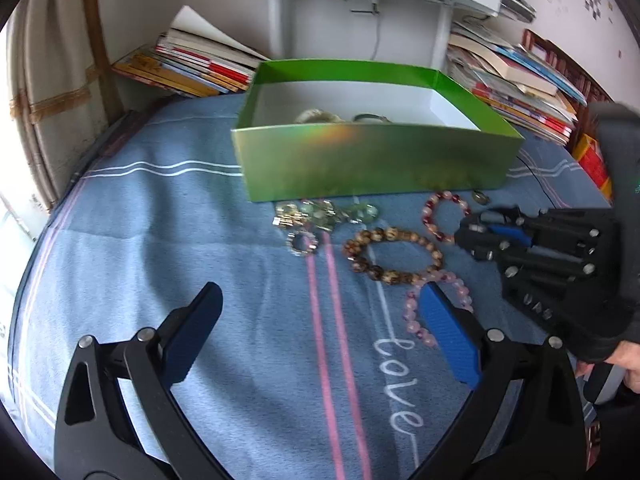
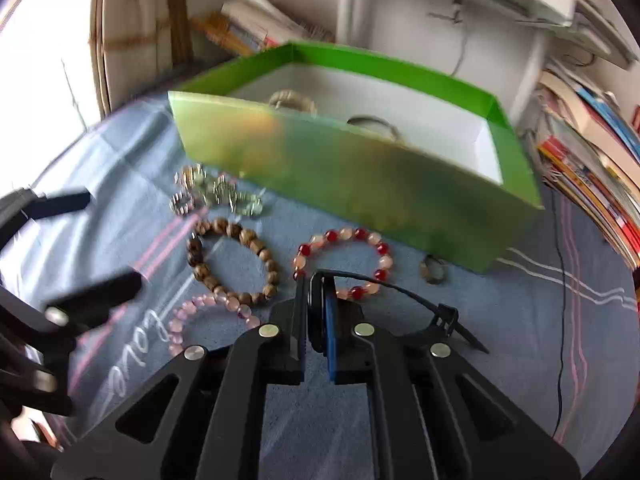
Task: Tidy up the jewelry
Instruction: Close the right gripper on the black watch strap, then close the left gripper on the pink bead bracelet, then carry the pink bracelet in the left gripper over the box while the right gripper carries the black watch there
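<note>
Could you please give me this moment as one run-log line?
left gripper: open, empty | right gripper: shut beside red-and-peach beaded bracelet | open green cardboard box: holds jewelry

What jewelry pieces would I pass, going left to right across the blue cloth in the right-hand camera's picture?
Silver jewelry cluster → brown wooden bead bracelet → red and peach bead bracelet → small ring. The pale pink bracelet lies nearer the camera, below the brown one, so its place in the row is unclear.
</note>
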